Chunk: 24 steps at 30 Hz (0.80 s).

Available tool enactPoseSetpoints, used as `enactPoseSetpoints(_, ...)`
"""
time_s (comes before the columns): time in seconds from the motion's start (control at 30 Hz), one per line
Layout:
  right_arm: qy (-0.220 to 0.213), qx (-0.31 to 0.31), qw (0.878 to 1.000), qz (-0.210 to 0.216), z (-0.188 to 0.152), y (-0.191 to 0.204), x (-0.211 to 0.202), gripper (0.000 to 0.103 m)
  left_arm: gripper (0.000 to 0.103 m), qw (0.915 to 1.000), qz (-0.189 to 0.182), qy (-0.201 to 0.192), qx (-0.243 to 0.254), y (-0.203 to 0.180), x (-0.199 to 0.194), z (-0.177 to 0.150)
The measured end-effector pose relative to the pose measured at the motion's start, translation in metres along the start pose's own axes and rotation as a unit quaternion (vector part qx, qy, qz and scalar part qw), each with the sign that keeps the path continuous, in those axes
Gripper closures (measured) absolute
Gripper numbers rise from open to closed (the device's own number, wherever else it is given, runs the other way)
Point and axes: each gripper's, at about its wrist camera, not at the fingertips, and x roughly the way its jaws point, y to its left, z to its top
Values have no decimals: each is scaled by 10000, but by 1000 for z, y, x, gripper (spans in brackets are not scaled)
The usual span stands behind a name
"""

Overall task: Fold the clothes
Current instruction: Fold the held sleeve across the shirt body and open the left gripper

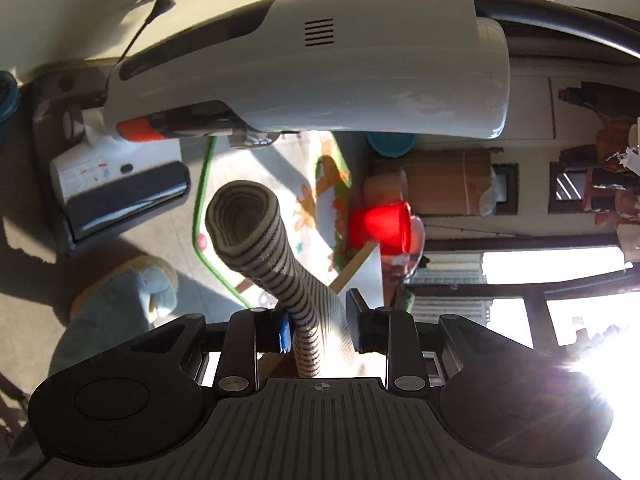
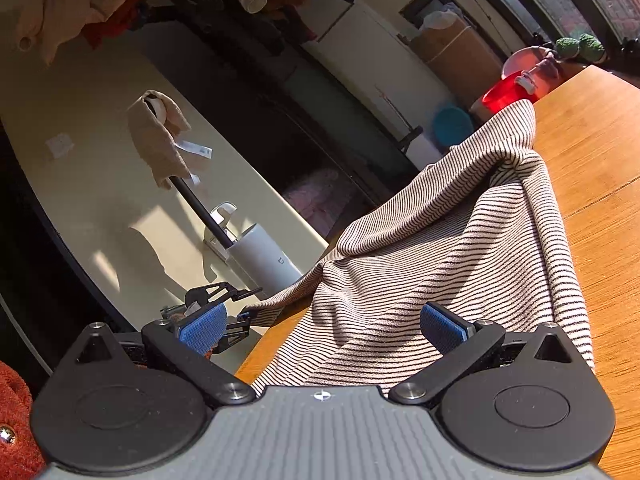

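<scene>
Left wrist view: the left gripper is clamped on a sleeve of the striped garment. The sleeve passes between the jaws and stands out ahead of them as a tube, its open cuff facing the camera. The view is rolled over, with the floor, a play mat and a white stick vacuum behind the cuff. A slippered foot shows at lower left. Sun glare washes out the lower right corner.

Risk here: the hold looks narrow, on bunched cloth near the sleeve's root. In my judgement a firm pull could slide the fabric out of the pads, or drag the whole garment off the table edge.

Right wrist view: the right gripper stands released, its blue pads wide apart and nothing between them. It hovers over the striped garment, which lies heaped on the wooden table at its near corner. The left gripper appears low at the left, off the table edge, with the sleeve stretched taut toward it.

Risk here: nothing pins the body of the garment, so the left-hand pull is unopposed. The heap sits close to the table edge and may slip over.

Condition of the garment: thin knit, pale with fine dark stripes, crumpled into a peaked mound with deep folds. It is not flattened, and I judge folding to be barely started.
</scene>
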Motion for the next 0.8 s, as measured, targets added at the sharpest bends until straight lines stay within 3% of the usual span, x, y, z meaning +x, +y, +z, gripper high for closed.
enactPoseSetpoints(0.13, -36, -27, 10000, -12, 0, 1, -1, 0, 93, 9974, 189, 33, 696, -37, -3, -4)
enactPoseSetpoints(0.23, -111, -137, 9998, 15, -2, 5, -3, 0, 94, 9958, 408, 36, 822, -51, 2, -7)
enactPoseSetpoints(0.5, -140, -284, 9995, 97, -3, 9, -5, 0, 94, 9837, 271, 133, 1771, -114, 7, -40)
enactPoseSetpoints(0.8, -177, -286, 9994, 89, -3, 10, -6, 0, 94, 9516, -322, 543, 3009, -217, 9, -102)
